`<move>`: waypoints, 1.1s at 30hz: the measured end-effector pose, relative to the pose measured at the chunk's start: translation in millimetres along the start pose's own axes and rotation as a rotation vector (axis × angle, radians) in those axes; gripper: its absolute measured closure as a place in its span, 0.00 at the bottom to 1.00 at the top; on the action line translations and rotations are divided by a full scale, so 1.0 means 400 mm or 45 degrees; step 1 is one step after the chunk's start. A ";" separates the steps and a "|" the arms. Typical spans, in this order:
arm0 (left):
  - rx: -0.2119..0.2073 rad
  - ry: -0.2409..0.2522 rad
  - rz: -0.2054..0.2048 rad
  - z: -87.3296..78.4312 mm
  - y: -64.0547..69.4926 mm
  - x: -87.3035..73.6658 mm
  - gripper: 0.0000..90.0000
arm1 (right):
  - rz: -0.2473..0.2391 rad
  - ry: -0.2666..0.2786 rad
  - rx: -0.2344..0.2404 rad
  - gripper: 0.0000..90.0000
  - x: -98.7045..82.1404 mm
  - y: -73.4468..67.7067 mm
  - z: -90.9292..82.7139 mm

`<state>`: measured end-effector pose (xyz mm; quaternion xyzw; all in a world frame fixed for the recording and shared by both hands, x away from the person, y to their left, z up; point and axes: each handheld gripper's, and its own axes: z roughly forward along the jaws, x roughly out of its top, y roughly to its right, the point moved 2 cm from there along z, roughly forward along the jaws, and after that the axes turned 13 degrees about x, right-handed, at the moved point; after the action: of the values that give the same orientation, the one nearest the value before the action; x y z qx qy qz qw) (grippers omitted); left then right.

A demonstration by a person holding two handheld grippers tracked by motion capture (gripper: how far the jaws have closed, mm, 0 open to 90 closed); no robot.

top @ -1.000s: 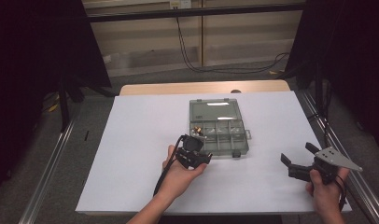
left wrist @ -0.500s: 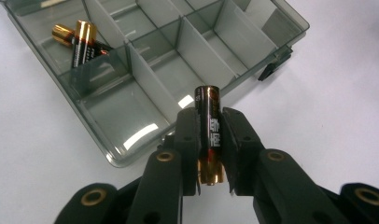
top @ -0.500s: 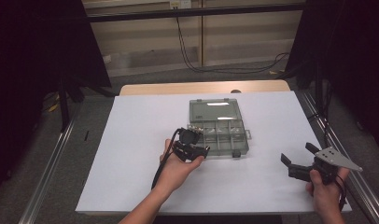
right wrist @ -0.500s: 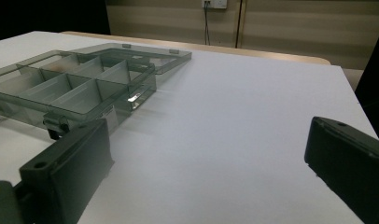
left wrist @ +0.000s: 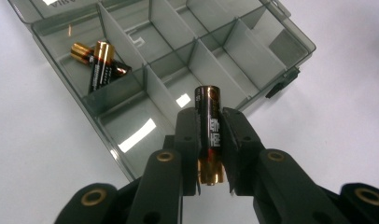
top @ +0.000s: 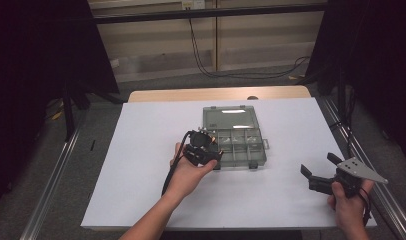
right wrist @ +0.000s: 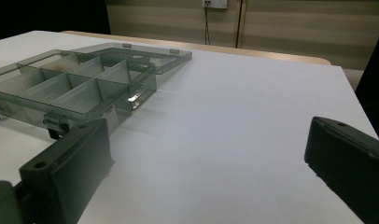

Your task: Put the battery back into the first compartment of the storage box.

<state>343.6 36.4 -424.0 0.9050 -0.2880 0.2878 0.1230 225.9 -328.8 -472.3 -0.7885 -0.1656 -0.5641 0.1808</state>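
The left gripper [left wrist: 210, 140] clenches a smooth cylindrical battery [left wrist: 211, 126], black with copper ends, at the lower centre of the left gripper view, above the near edge of a translucent grey plastic organiser box [left wrist: 253, 60]. Two like batteries [left wrist: 100, 65] lie in its upper-left compartment. At the high view's lower right, the right gripper [top: 321, 172] rests released, matte black jaws apart over the white table [top: 141, 165].

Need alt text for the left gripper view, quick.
The left gripper clamps one battery upright between its black jaws, above the near edge of an open grey compartment box on a white table. Two more batteries lie in one corner compartment.
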 end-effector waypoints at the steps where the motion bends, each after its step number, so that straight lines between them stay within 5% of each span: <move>1: -0.002 0.008 -0.007 0.000 -0.002 0.002 0.86 | 0.000 0.001 -0.001 0.00 0.000 0.000 0.000; 33: 0.044 0.025 -0.120 0.048 -0.087 0.062 0.86 | 0.004 -0.003 0.002 0.00 -0.003 0.000 0.002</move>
<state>389.4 45.8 -426.6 0.9167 -0.2389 0.2954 0.1236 226.4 -328.5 -473.6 -0.7892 -0.1652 -0.5628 0.1821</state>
